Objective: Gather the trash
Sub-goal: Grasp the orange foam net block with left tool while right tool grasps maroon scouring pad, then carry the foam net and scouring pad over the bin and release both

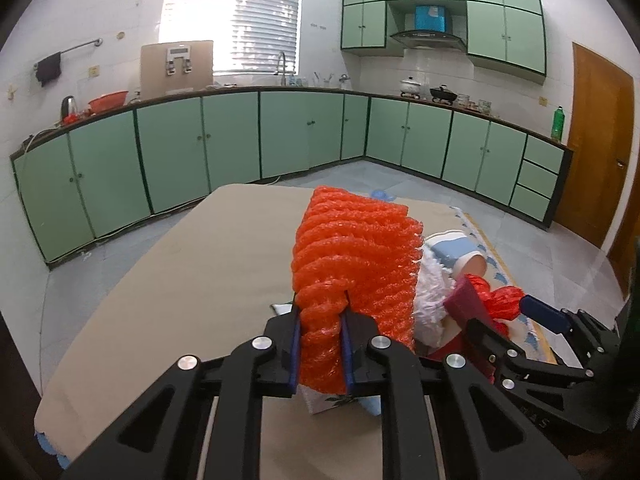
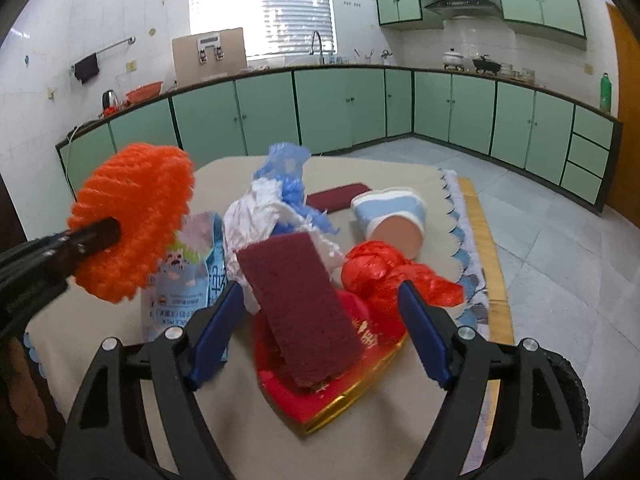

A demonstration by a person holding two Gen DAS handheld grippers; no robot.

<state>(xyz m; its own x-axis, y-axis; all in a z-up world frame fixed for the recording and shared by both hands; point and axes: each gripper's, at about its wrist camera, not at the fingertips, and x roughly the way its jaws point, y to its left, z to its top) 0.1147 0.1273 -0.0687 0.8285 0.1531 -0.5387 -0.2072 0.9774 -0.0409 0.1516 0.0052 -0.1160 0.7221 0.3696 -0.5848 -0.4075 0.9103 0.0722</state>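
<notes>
Left wrist view puts the left gripper (image 1: 320,344) front and centre, its jaws clamped on one orange foam net (image 1: 356,264) — the squeezed end sits between the blue pads while the ribbed sleeve fans out above them, lifted clear of the table (image 1: 180,280).

From the right wrist view the right gripper (image 2: 320,336) hovers over the heap with its jaws standing wide apart; between them rises one maroon scouring pad (image 2: 304,304), tilted, and neither pad is seen to touch it. That pad leans on one red and gold packet (image 2: 340,392) lying flat on the beige cloth.

Counting the rest of the trash on the table: one knotted red plastic bag (image 2: 388,272) just behind the right-hand finger, one crumpled white wrapper (image 2: 260,216), one blue plastic bag (image 2: 288,172) bunched on top of it, one printed pale-blue pouch (image 2: 188,280) to the left, one blue-and-white paper cup (image 2: 394,216) lying on its side — and a second maroon pad (image 2: 338,196) flat farther back. Two pads, then, and one of everything else.

The orange net also shows at the left of this view, held up beside the pile.
</notes>
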